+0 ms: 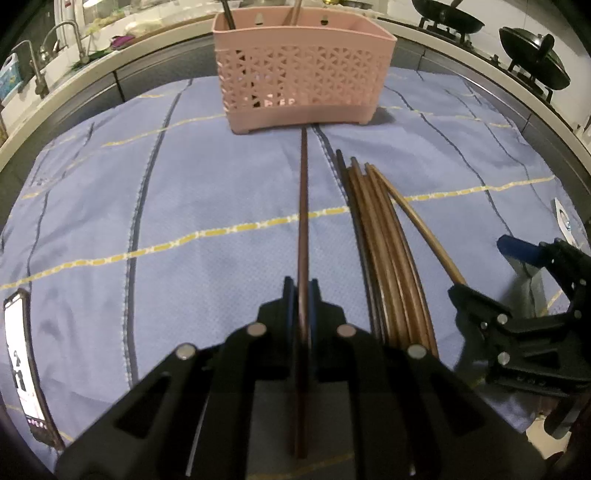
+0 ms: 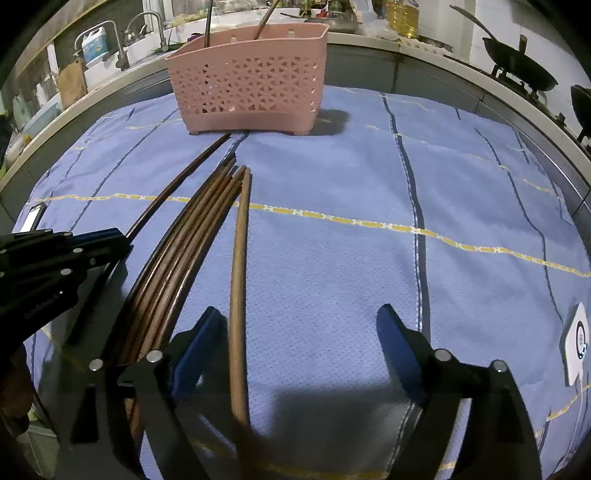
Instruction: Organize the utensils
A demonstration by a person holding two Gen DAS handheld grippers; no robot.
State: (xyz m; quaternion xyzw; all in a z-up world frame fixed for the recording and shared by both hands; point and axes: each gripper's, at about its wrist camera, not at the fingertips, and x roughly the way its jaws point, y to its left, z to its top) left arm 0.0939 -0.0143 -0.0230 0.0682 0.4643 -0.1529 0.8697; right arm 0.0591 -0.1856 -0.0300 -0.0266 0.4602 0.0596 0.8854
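Note:
My left gripper point(image 1: 303, 291) is shut on a dark brown chopstick point(image 1: 303, 206) whose far tip points at the foot of the pink perforated basket point(image 1: 301, 74). Two utensil handles point(image 2: 208, 22) stand in that basket point(image 2: 251, 85). A bundle of several brown chopsticks point(image 1: 380, 258) lies on the blue cloth just right of the held one. My right gripper point(image 2: 299, 321) is open, low over the cloth. A single lighter chopstick point(image 2: 239, 277) lies between its jaws, close to the left finger, with no pad pressing on it. The bundle point(image 2: 177, 266) sits just outside that finger.
A blue checked cloth point(image 2: 369, 184) covers the table. A phone point(image 1: 26, 362) lies at its left edge and a white tag point(image 2: 578, 339) at its right edge. Behind are a counter with a sink tap point(image 2: 110, 40) and black woks point(image 1: 447, 14) on a stove.

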